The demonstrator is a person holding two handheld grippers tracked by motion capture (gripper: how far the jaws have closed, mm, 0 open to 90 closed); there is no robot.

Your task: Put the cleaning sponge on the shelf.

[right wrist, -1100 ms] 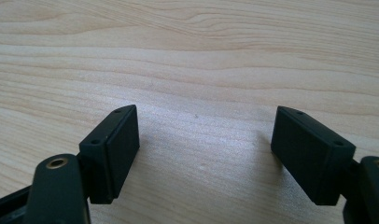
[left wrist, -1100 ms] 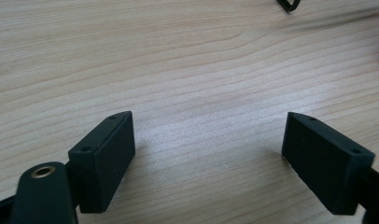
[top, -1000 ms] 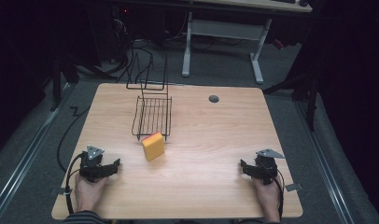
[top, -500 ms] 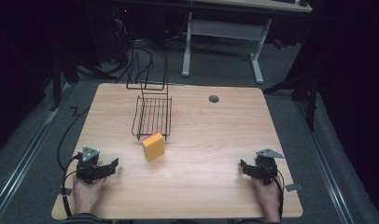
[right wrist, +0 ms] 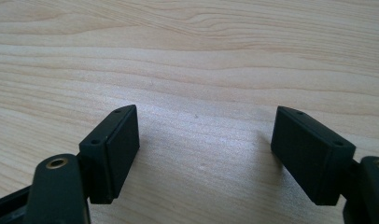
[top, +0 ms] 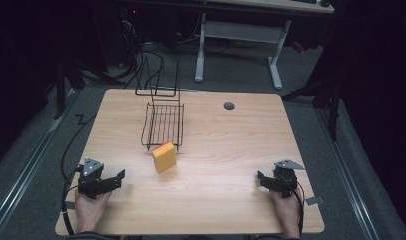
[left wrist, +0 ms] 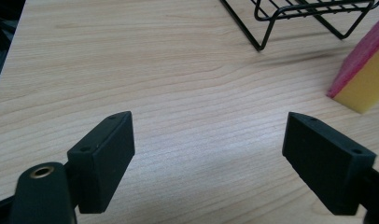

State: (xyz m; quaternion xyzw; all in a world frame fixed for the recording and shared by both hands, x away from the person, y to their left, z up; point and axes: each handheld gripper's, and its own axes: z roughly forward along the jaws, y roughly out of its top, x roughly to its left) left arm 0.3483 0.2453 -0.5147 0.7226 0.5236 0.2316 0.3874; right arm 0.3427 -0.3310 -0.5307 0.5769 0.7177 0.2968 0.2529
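Observation:
A yellow sponge with a pink-red top lies on the wooden table, just in front of a black wire rack. My left gripper rests at the near left, held by a hand, and points right toward the sponge. In the left gripper view its jaws stand wide open over bare wood, with the sponge ahead on the right and the rack beyond. My right gripper sits at the near right, open, with nothing between its jaws.
A second taller wire frame stands at the table's far edge behind the rack. A round grey grommet sits in the far middle of the tabletop. Cables hang off the left edge. A desk frame stands on the floor beyond.
My left gripper has shifted slightly left and toward the near edge. The right gripper, the sponge and the rack have not moved.

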